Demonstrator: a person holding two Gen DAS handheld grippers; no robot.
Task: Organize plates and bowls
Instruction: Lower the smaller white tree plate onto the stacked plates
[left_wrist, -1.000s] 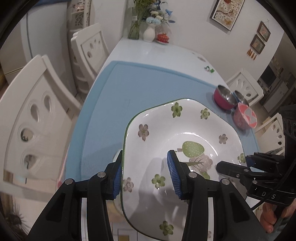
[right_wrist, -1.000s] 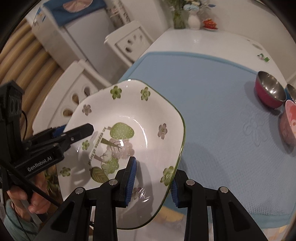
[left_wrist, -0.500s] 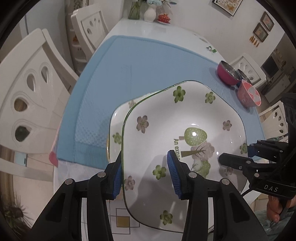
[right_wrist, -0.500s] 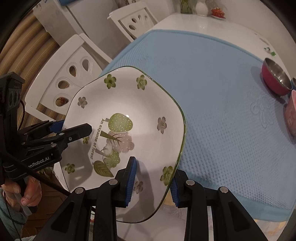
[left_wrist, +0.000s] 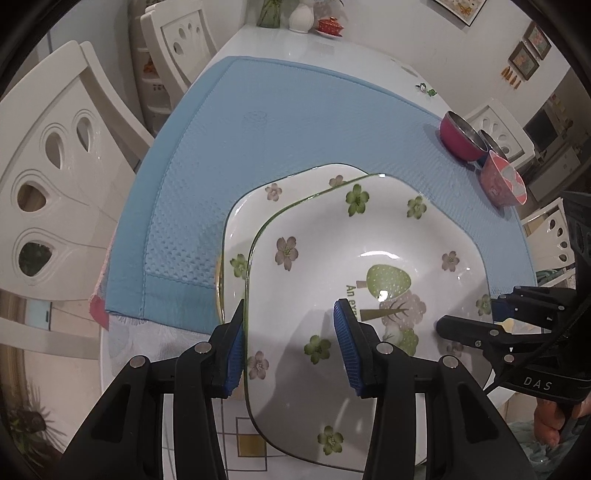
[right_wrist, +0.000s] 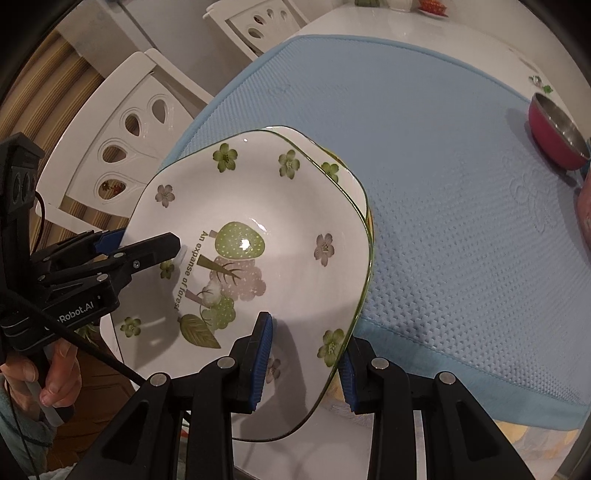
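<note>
White square ceramic plate with green flowers (left_wrist: 332, 258): rim clamped by left hand-held gripper (left_wrist: 290, 347) and right hand-held gripper (right_wrist: 304, 360), both angled steeply downward, just over an identical plate (left_wrist: 251, 206) on blue-matted worktop (left_wrist: 277, 122).

Both grippers clamp opposite edges of one plate

The left gripper (left_wrist: 290, 341) points steeply down, its blue pads closed over the plate's (left_wrist: 354, 254) left rim, one pad under, one inside. The right gripper (right_wrist: 304, 360) angles down likewise, pinching the right rim. A bare hand (right_wrist: 55, 373) wraps the left gripper's handle; fingers of the other hand (left_wrist: 554, 424) show at the right gripper's handle.
</note>
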